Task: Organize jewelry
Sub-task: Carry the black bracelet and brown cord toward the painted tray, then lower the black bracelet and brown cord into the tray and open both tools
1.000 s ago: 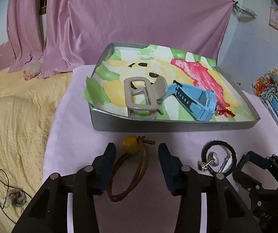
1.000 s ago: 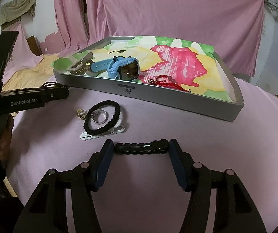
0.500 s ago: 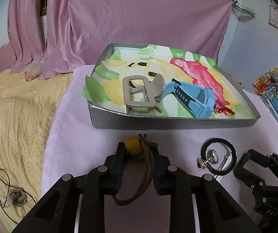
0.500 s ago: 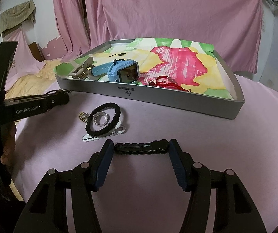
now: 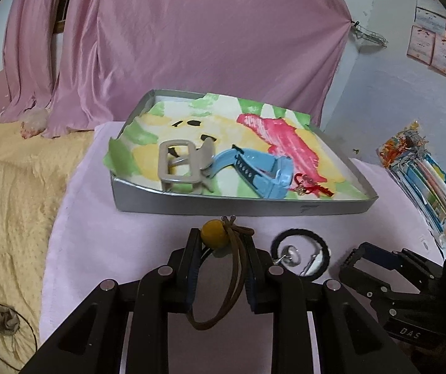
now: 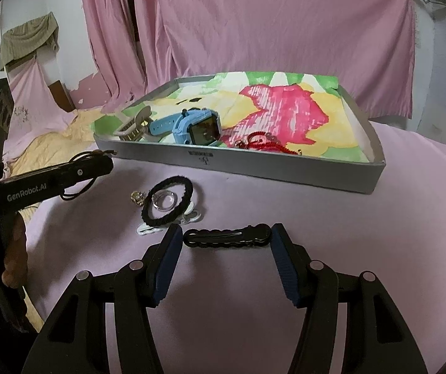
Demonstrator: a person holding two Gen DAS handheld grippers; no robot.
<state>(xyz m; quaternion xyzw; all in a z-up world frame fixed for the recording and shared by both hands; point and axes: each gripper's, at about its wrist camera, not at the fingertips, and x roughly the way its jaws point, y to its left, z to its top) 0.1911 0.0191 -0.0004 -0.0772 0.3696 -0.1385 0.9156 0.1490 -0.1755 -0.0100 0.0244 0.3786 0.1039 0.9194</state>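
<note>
L gripper [image 5: 221, 258], lower centre of the L wrist view, has its jaws nearly shut on a brown cord bracelet [image 5: 223, 277] w/ a yellow bead [image 5: 214, 234], bead poking out at the fingertips, cord loop trailing back between the fingers; best next move, by the look of it: lift straight up, clear the grey tray [image 5: 191, 207] front wall just ahead, then release over bare lining beside the beige claw clip [image 5: 181, 165] and blue watch [image 5: 258, 171], keeping squeeze firm so the thin cord doesn't slip. R gripper [image 6: 225, 249], lower centre of the R wrist view, jaws wide apart, empty, straddling a black hair clip [image 6: 226, 235] on the pink cloth [image 6: 378, 249], not yet gripping. Black hair tie [image 6: 167, 202] lies left of it
</note>
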